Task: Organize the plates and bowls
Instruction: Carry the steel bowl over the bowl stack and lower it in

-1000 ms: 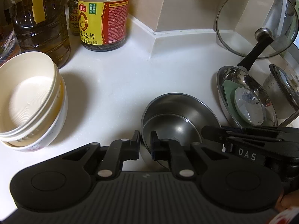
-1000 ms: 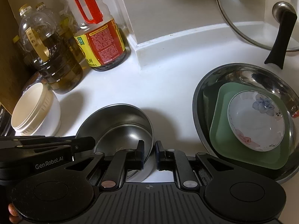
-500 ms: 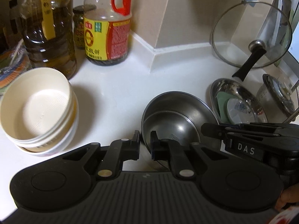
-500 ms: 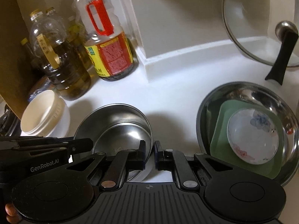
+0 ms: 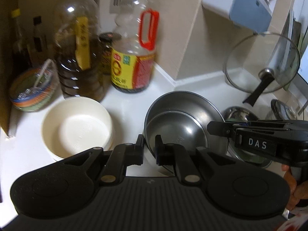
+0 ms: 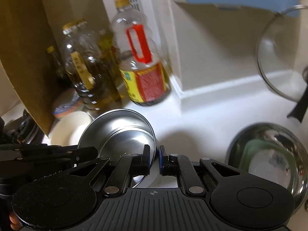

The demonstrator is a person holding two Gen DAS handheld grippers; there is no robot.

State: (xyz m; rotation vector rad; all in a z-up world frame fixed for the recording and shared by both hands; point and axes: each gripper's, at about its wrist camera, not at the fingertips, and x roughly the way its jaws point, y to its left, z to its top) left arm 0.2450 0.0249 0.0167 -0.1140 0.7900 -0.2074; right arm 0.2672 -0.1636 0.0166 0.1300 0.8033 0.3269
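My left gripper (image 5: 149, 147) and right gripper (image 6: 154, 158) both pinched the steel bowls' (image 5: 182, 123) rim, from opposite sides. The cream bowls (image 5: 77, 129) sat left of my left gripper, nearer that hand.

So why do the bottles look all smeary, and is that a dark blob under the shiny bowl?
Left wrist view: the oil bottle and soy sauce bottle are motion-blurred, while the left gripper stays sharp. Right wrist view: the bottles and the big steel basin are smeared too; the dark blob is a soft shadow on the white counter beside the steel bowl. Both views bend edges, fisheye style.
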